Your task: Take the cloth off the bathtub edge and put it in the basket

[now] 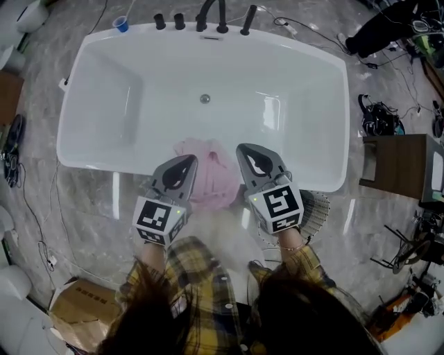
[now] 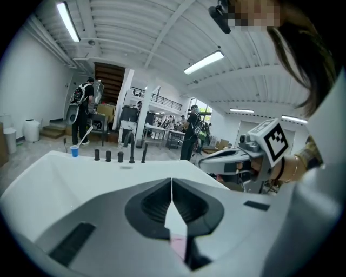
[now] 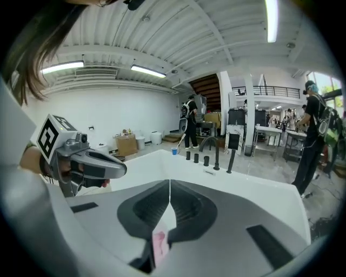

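While hovering over the near rim of the white bathtub [image 1: 104, 90], clenched tip to tip and gripping nothing: left gripper [image 1: 190, 161] and right gripper [image 1: 242, 148], side by side, noses tipped downward toward the tub. Confirmed in each gripper view: jaws pressed together along one thin seam, no fabric pinched in it. Pink cloth [image 1: 211, 177] draped over that rim, bunched, lying between the two grippers and under their tips; left edge of it beneath the left gripper, right edge just beside the right gripper. Glimpsed as a pink sliver through the small opening below the shut tips in both gripper views, so lower than the jaws; touching or apart, cannot tell. To the right of the right gripper, partly tucked under its marker cube [image 1: 281, 206], on the floor outside the tub: a pale ribbed rim, apparently the basket [image 1: 318, 211]. Well ahead of both sets of tips, on the far rim: a row of black taps [image 1: 211, 17], with a blue cup [image 1: 121, 25] off toward the left gripper's side. Between taps and tips, down in the tub floor: the drain [image 1: 205, 98]. Behind the grippers, yellow plaid sleeves [image 1: 198, 277]. Behind and to the left of the left gripper, on the marbled floor [image 1: 90, 208]: a cardboard box [image 1: 80, 308]. In the left gripper view, right gripper off to the right at about the same height; in the right gripper view, left gripper off to the left likewise.
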Action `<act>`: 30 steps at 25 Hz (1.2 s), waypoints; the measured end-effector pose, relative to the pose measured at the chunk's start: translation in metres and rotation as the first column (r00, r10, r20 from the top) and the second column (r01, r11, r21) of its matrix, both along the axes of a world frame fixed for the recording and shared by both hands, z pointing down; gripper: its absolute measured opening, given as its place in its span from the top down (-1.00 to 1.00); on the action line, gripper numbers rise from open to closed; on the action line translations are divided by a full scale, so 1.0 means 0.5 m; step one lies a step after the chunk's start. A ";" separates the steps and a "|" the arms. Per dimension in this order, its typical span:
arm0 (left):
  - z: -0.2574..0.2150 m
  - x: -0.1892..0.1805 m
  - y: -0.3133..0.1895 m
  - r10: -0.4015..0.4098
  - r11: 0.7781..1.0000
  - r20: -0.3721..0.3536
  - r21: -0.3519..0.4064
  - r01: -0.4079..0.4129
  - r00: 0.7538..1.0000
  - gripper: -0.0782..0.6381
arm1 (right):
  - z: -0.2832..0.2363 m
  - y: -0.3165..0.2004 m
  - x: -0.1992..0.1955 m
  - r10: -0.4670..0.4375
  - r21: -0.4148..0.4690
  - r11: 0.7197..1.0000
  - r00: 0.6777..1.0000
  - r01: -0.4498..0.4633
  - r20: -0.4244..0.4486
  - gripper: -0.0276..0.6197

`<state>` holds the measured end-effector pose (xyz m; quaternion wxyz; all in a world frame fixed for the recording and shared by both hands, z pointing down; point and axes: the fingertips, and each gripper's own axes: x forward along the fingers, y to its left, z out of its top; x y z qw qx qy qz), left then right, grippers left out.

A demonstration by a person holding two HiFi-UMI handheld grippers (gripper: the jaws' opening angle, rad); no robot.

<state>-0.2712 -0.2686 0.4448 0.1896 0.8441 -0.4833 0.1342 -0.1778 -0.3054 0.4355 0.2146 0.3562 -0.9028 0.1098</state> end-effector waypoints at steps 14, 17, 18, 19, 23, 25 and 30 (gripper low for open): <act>0.273 -0.035 -0.015 -0.050 0.977 0.067 -0.203 0.063 0.996 0.73 | 0.283 -0.006 -0.050 -0.027 -0.197 0.980 0.999 0.020 -0.035 0.86; 0.313 -0.041 -0.015 -0.051 0.968 0.081 -0.241 0.069 0.995 0.73 | 0.343 0.004 -0.055 -0.042 -0.250 0.968 0.997 0.027 -0.058 0.86; 0.323 -0.041 -0.014 -0.048 0.966 0.084 -0.248 0.068 0.995 0.73 | 0.361 0.008 -0.055 -0.045 -0.268 0.963 0.997 0.027 -0.061 0.86; 0.334 -0.042 -0.012 -0.045 0.964 0.089 -0.256 0.067 0.995 0.73 | 0.378 0.013 -0.055 -0.047 -0.286 0.958 0.997 0.027 -0.062 0.86; 0.381 -0.048 0.001 -0.043 0.951 0.114 -0.300 0.075 0.993 0.73 | 0.429 0.030 -0.055 -0.056 -0.340 0.940 0.996 0.029 -0.069 0.86; 0.405 -0.058 0.008 -0.044 0.944 0.133 -0.318 0.084 0.990 0.73 | 0.452 0.039 -0.058 -0.068 -0.362 0.931 0.995 0.036 -0.077 0.85; 0.446 -0.067 0.025 -0.029 0.930 0.159 -0.357 0.084 0.987 0.69 | 0.502 0.069 -0.061 -0.096 -0.438 0.898 0.992 0.052 -0.079 0.48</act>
